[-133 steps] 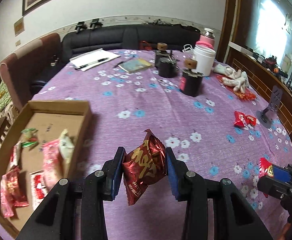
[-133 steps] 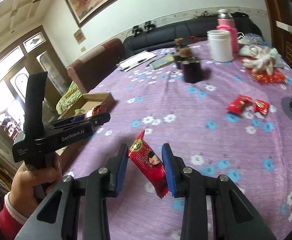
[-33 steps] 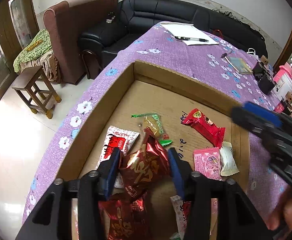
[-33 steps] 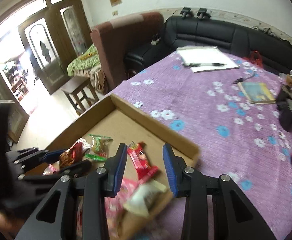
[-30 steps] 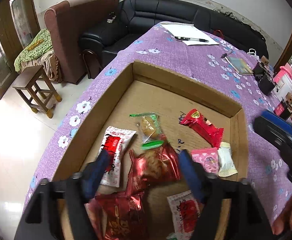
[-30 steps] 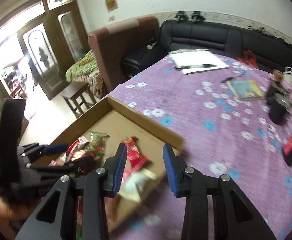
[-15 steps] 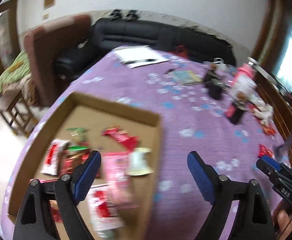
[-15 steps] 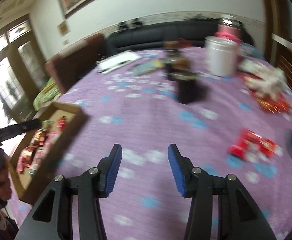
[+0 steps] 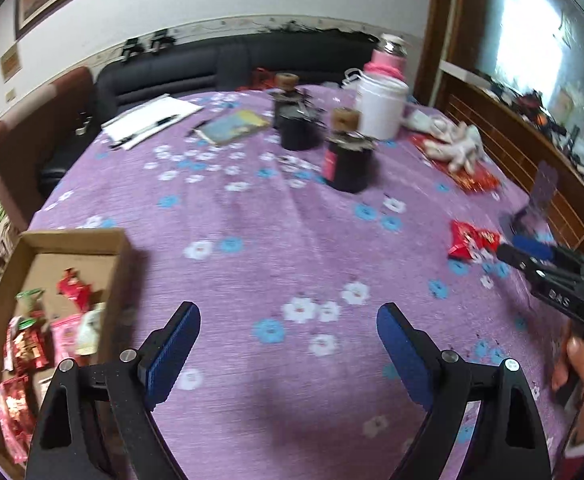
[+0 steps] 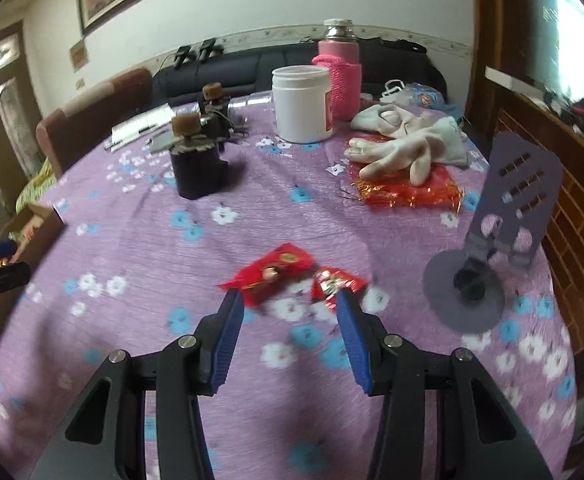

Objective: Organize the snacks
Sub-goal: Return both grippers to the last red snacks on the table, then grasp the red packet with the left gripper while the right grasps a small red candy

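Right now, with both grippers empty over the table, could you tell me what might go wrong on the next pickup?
1. The two red snack packets lie nearly touching just ahead of the open right gripper; closing there may catch both or neither.
2. The purple stand is close on their right; a wide sweep could knock it.
3. The cardboard box sits at the table's edge; a nudge might tip it off.

Colours and patterns noted

Tablecloth (image 10: pixel 140 248): purple, white and blue flowers. 2 snack packets (image 10: pixel 276 276): red. Box (image 9: pixel 120 248): brown. Jar (image 10: pixel 302 104): white. Flask sleeve (image 10: pixel 346 84): pink.
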`<state>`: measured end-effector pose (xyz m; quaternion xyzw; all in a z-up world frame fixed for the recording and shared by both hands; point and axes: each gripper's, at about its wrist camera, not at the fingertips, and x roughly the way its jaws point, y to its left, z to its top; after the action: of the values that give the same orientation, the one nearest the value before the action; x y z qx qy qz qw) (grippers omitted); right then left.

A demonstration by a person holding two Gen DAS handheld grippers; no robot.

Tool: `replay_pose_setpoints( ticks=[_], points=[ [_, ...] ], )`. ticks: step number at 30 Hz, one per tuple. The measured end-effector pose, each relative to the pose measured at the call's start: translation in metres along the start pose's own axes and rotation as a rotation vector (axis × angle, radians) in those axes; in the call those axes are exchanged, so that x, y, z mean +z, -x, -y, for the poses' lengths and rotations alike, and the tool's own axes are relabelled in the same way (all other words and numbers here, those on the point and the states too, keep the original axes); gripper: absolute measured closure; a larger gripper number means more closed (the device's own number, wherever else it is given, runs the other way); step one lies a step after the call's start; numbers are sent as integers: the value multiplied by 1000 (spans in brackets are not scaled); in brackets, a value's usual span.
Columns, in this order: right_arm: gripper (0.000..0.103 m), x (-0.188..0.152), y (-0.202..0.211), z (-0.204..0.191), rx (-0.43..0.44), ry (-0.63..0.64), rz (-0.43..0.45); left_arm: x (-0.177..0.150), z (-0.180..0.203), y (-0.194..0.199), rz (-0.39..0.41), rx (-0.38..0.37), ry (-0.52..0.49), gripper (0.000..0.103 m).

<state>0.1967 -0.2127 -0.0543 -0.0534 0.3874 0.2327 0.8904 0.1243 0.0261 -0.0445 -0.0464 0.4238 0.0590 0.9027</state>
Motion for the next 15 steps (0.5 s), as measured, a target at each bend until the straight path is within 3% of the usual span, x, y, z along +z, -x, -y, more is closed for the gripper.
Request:
replay_pose_setpoints(
  ticks=[9, 15],
  points=[
    [56, 8, -29, 5, 16, 127, -38, 3, 31, -23, -39, -7, -26, 11],
    [60, 5, -47, 17, 14, 118, -91, 8, 46, -36, -48, -14, -36, 11]
  ],
)
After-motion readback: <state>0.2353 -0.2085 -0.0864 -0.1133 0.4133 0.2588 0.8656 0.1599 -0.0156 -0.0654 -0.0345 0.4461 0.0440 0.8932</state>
